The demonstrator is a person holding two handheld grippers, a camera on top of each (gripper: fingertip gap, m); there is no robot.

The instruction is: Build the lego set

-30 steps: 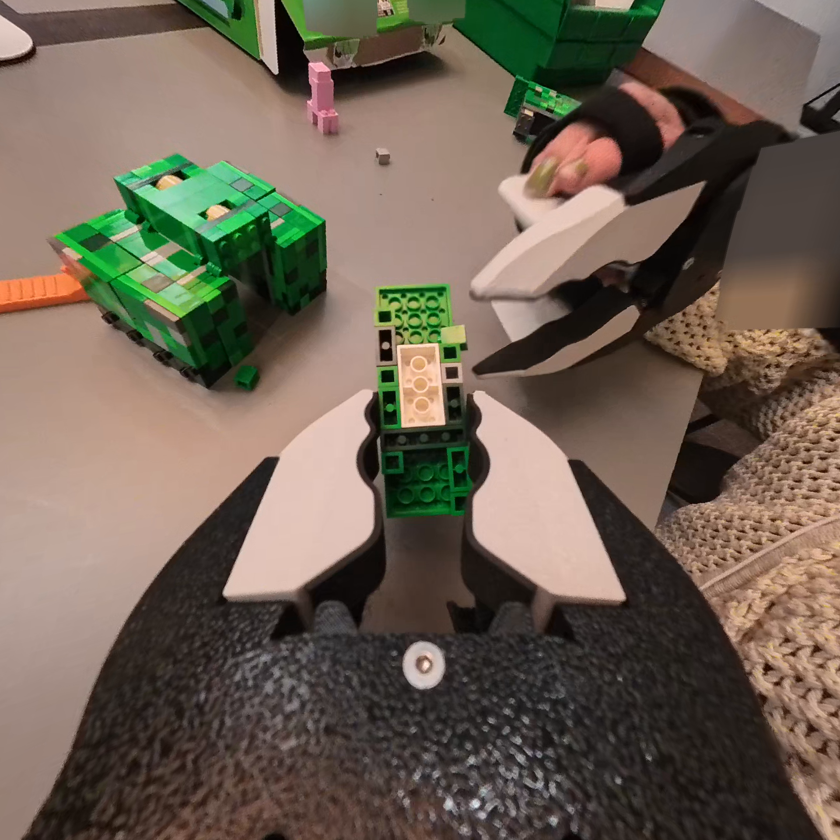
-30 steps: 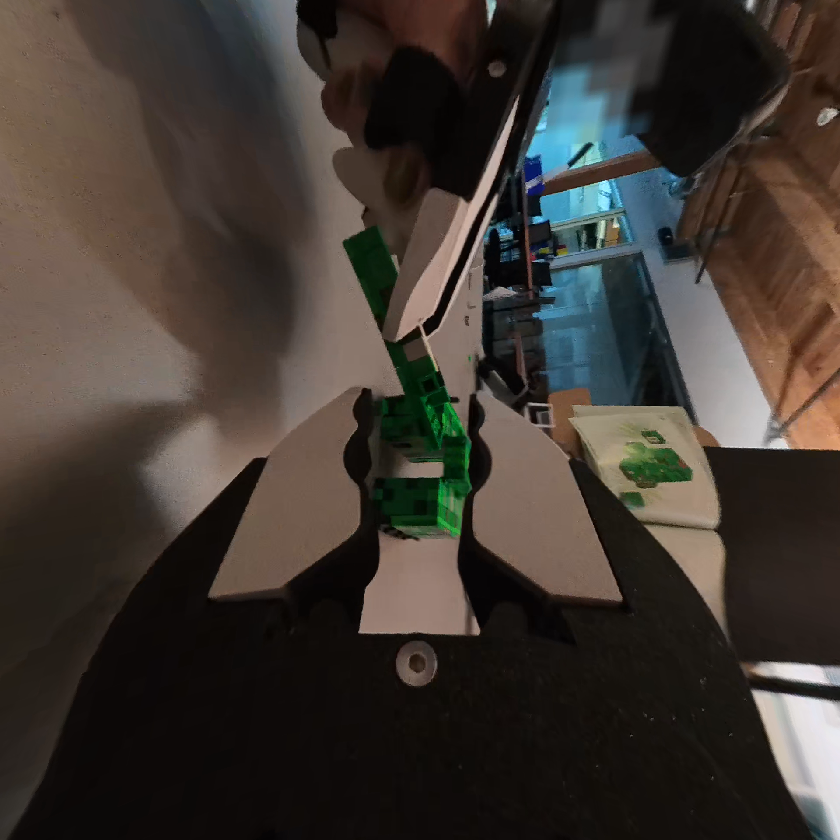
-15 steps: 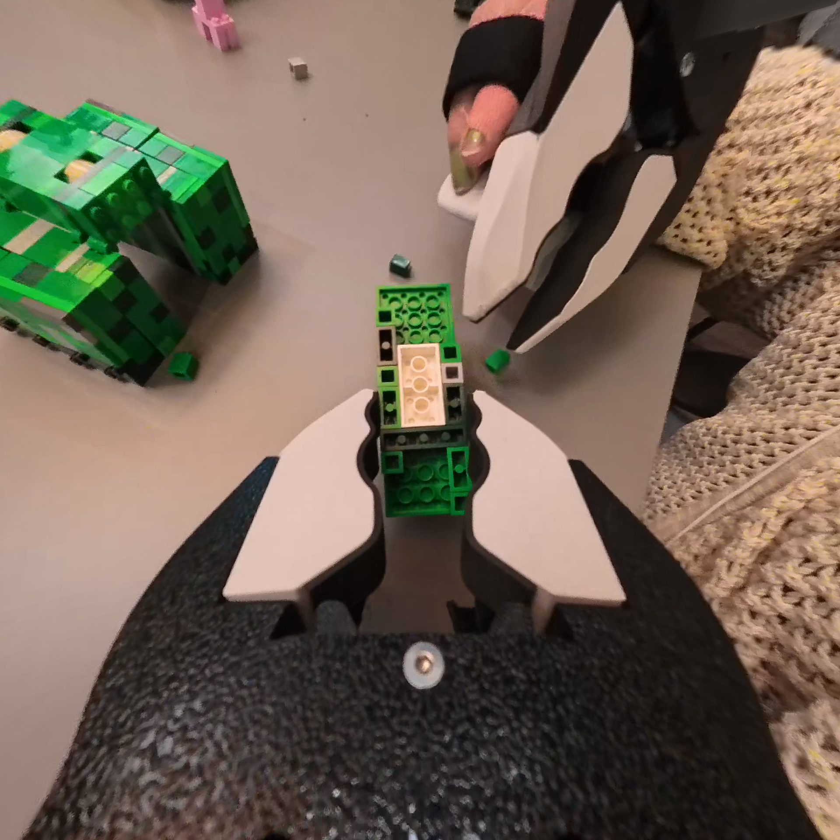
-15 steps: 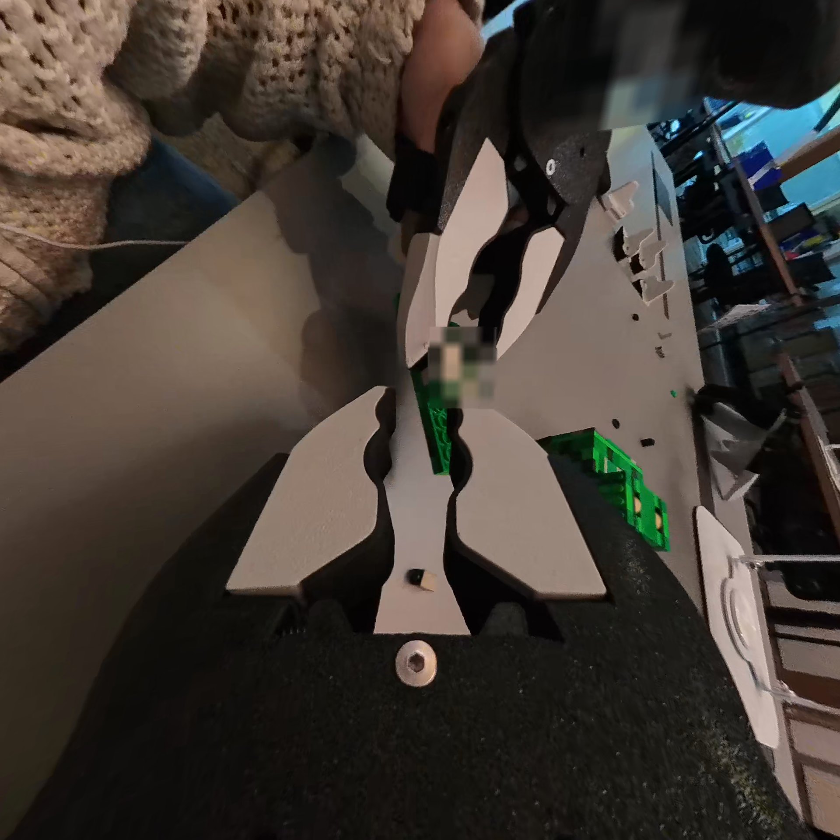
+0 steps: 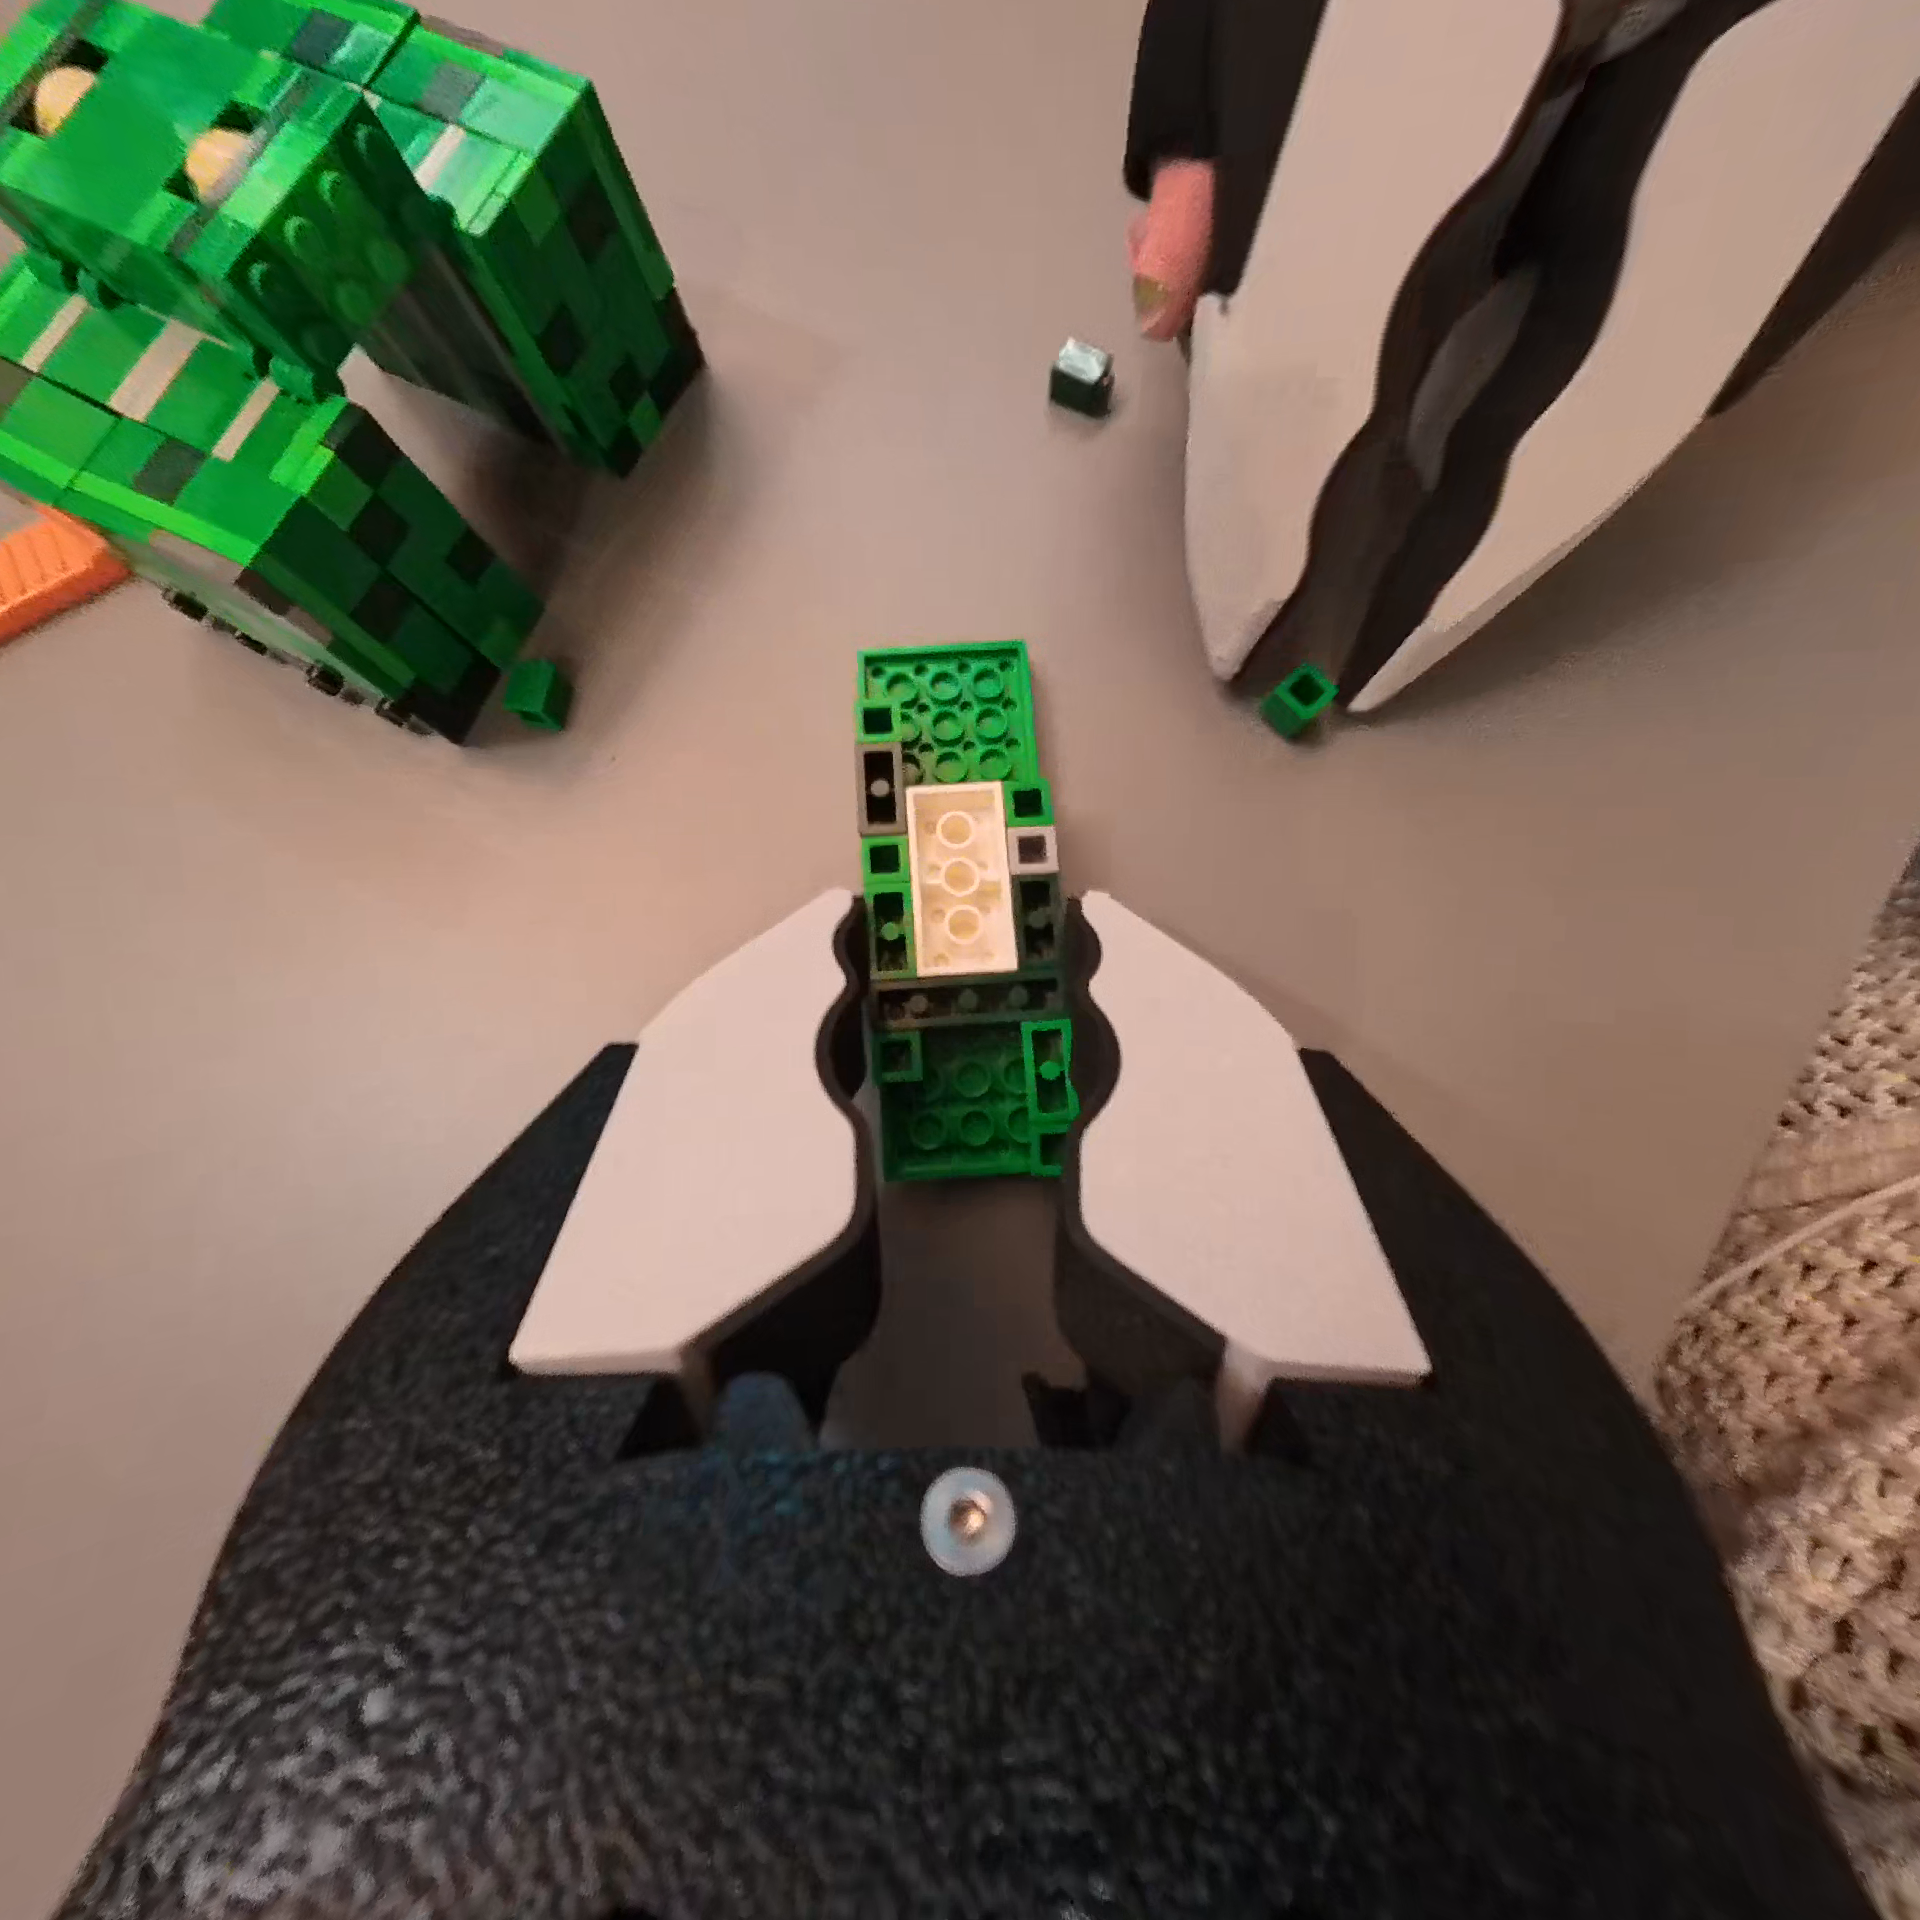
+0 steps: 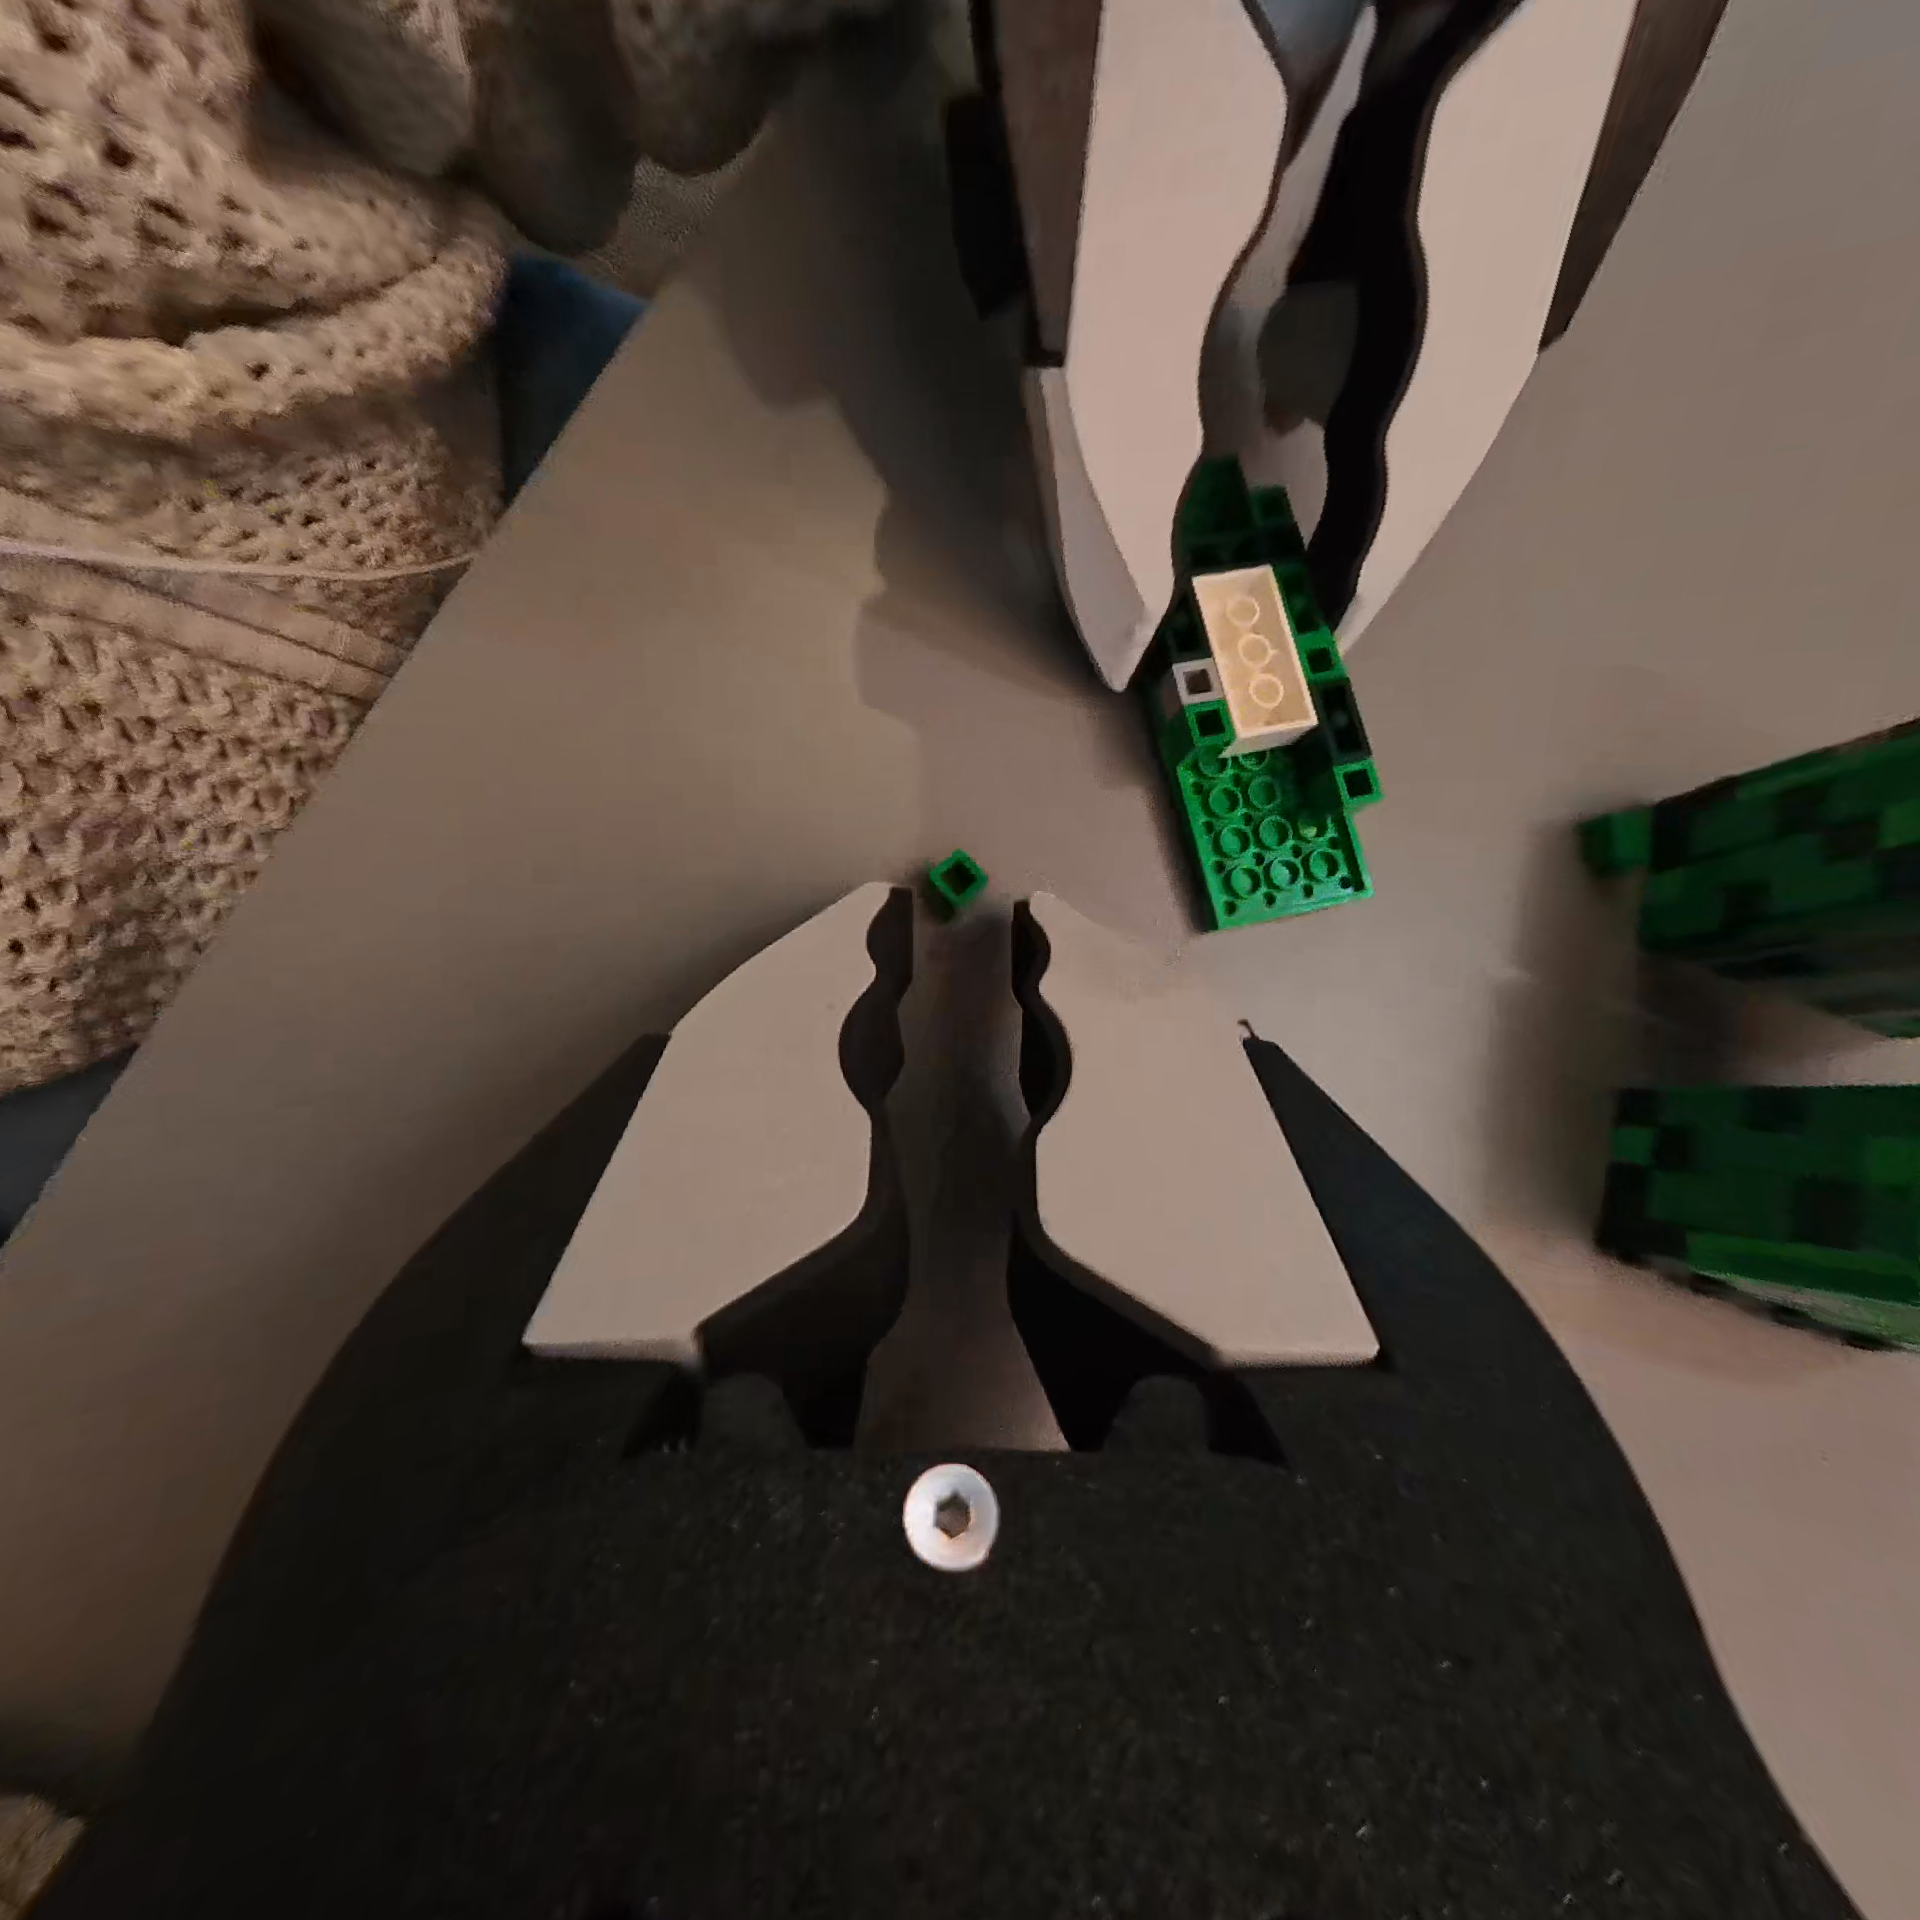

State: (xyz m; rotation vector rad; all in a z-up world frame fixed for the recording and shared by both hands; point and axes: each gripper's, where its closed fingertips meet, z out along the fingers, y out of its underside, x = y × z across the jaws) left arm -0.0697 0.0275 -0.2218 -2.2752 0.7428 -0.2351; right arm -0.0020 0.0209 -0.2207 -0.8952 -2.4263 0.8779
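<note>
Your right gripper (image 6: pixel 961 904) has dropped to the worktop (image 6: pixel 665 665), jaws spread astride the loose green brick (image 6: pixel 956 883). Left gripper (image 5: pixel 961 914) stays clamped on the green sub-assembly (image 5: pixel 951 727); pickup looks imminent.

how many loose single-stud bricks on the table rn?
3. A bright green one at the right tongs' tips, another green one against the big green build, a darker one farther back near a fingertip. More may be hidden.
</note>
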